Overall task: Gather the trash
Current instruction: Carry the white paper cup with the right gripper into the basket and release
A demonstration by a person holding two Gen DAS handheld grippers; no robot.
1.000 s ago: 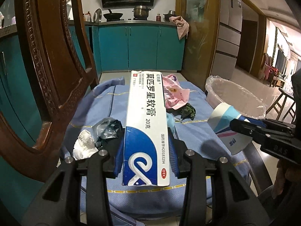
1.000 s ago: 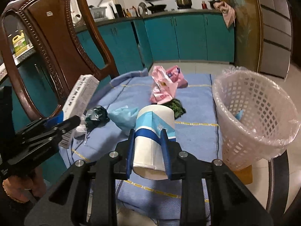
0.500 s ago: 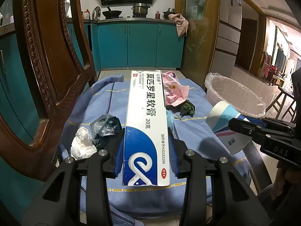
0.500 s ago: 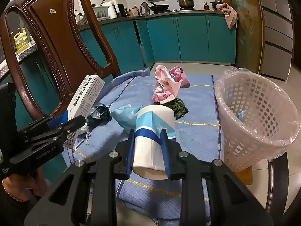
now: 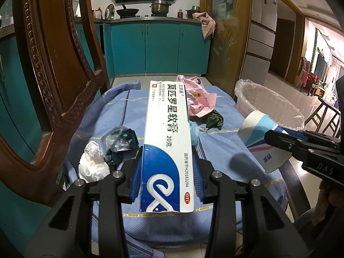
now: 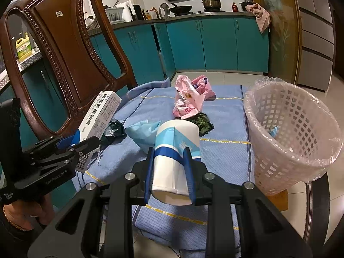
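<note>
My left gripper (image 5: 167,157) is shut on a long white and blue ointment box (image 5: 167,133), held lengthwise above the blue cloth (image 5: 126,111). The same box (image 6: 97,116) shows at the left of the right wrist view. My right gripper (image 6: 169,159) is shut on a white and blue paper cup (image 6: 176,150), its open end pointing away; the cup (image 5: 260,137) also appears at the right of the left wrist view. A white lined trash basket (image 6: 292,137) stands to the right. On the cloth lie a white tissue (image 5: 92,163), a dark crumpled wrapper (image 5: 120,142), pink plastic bags (image 6: 189,99), a light blue scrap (image 6: 143,131) and a dark green wad (image 6: 203,123).
A carved wooden chair back (image 6: 62,49) rises at the left, close to the left gripper. Teal kitchen cabinets (image 5: 161,49) stand behind, with pots on the counter. A tall fridge (image 6: 316,32) is at the right. A hand (image 6: 23,212) holds the left gripper.
</note>
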